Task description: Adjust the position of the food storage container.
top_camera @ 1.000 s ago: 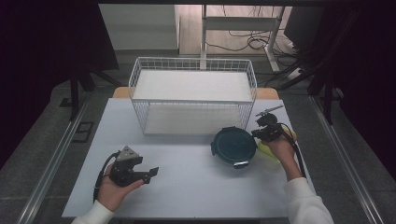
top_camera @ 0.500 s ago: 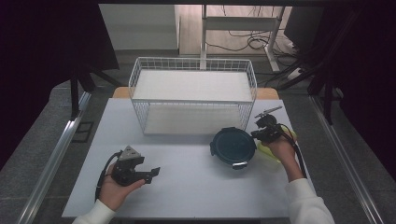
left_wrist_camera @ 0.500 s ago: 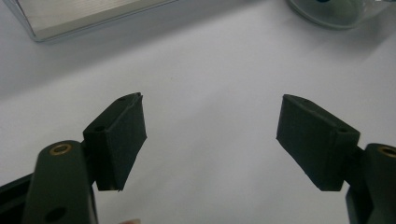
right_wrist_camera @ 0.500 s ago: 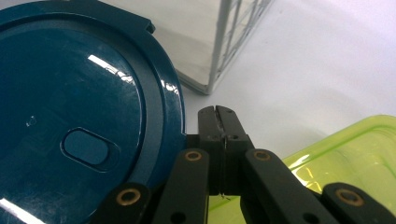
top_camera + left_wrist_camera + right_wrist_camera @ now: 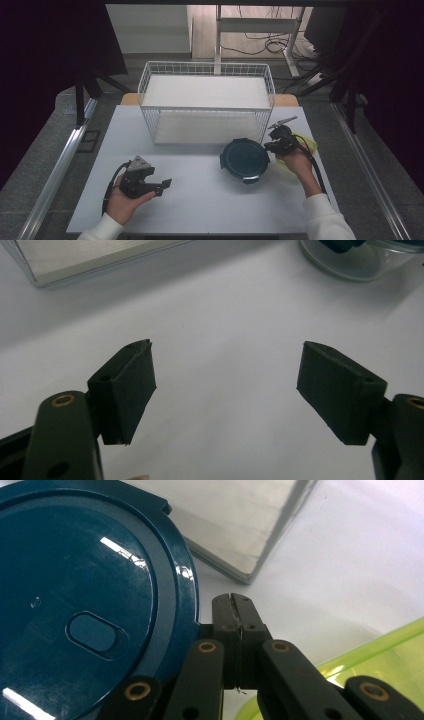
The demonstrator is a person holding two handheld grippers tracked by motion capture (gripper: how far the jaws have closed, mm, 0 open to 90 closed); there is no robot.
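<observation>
table: white top [image 5: 200,200], takes up most of the high view, with the person's forearms coming in from the 6 o'clock edge

wire basket: white mesh box [image 5: 207,102] sitting at the 12 o'clock side of the table, long side facing the person, pale flat board inside it

round container: clear tub with a dark teal lid [image 5: 244,158] — on the table at about 5 o'clock from the basket, just beside its near right corner. In the right gripper view the lid [image 5: 85,615] has a little oval dimple near its middle and a latch tab on the rim

green thing: yellow-green translucent container [image 5: 306,145] at 3 o'clock of the teal lid, mostly tucked under the right hand, can't make out much more of it

left gripper: [image 5: 162,185] held low over the table at roughly 8 o'clock from the teal lid, well apart from it. Jaws stand wide apart, nothing but bare table between them in its own view [image 5: 225,385]

right gripper: [image 5: 272,145] right at the 3 o'clock rim of the teal lid. Jaws pressed flat together [image 5: 235,612], nothing pinched — the tips sit just beside the lid's edge, can't tell if they actually touch it
</observation>
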